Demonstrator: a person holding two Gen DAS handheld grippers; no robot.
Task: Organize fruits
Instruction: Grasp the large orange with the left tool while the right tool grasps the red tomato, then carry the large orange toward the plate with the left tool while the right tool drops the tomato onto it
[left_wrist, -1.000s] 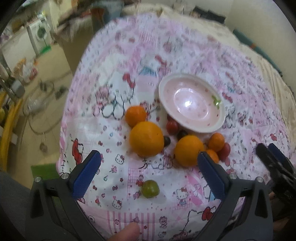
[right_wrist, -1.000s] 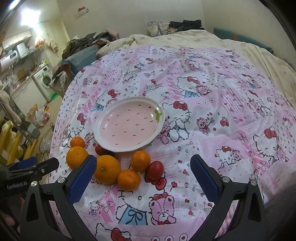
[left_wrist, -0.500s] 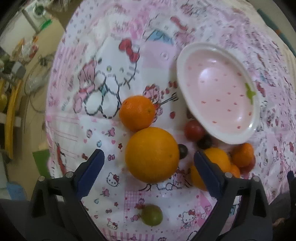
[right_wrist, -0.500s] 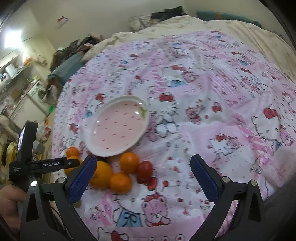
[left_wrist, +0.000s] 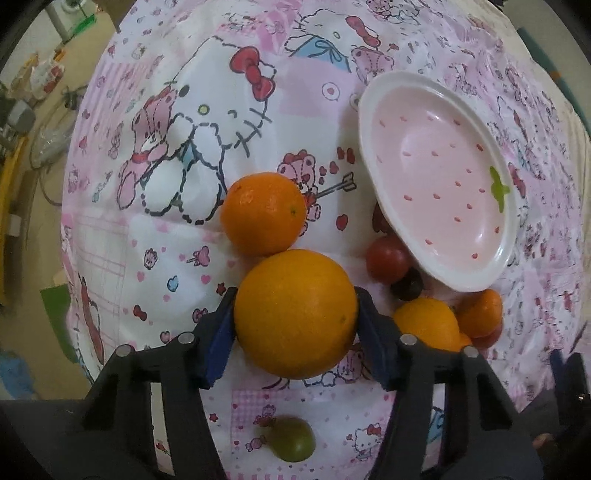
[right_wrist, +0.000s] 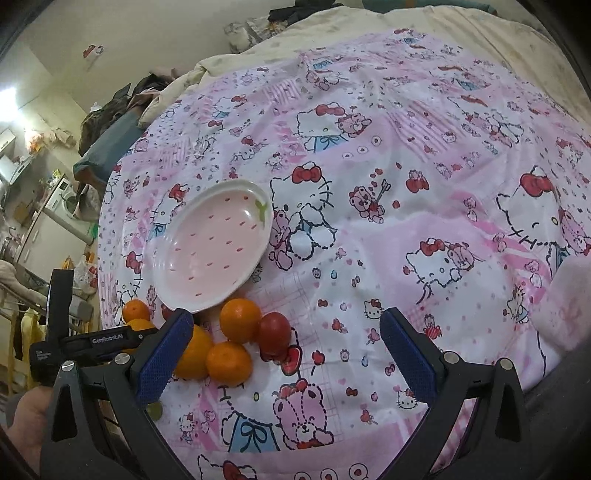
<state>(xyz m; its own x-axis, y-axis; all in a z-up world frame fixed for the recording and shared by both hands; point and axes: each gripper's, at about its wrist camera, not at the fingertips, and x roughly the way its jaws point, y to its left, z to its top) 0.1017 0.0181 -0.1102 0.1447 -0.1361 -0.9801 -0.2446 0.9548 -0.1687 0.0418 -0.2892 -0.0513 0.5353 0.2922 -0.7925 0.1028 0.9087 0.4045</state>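
Observation:
My left gripper (left_wrist: 295, 317) is shut on a large orange (left_wrist: 295, 314) that rests on the Hello Kitty cloth. A smaller orange (left_wrist: 264, 214) touches it on the far side. A pink strawberry plate (left_wrist: 439, 177) lies empty to the right. A red tomato (left_wrist: 388, 258), a dark grape (left_wrist: 406, 286), another orange (left_wrist: 424, 325) and a mandarin (left_wrist: 480, 312) sit by its rim. A green fruit (left_wrist: 293, 439) lies below my fingers. My right gripper (right_wrist: 284, 350) is open and empty, above the cloth, right of the mandarins (right_wrist: 240, 319) and tomato (right_wrist: 275, 332). The plate (right_wrist: 210, 251) lies beyond.
The cloth covers a bed whose edge drops off at the left to a floor with clutter (left_wrist: 33, 110). A washing machine (right_wrist: 59, 210) and piled clothes (right_wrist: 110, 110) stand beyond the bed. The left gripper's body (right_wrist: 74, 343) shows at the right wrist view's left edge.
My left gripper has moved down and forward onto the large orange and closed its fingers on it. My right gripper has stayed open and drifted slightly.

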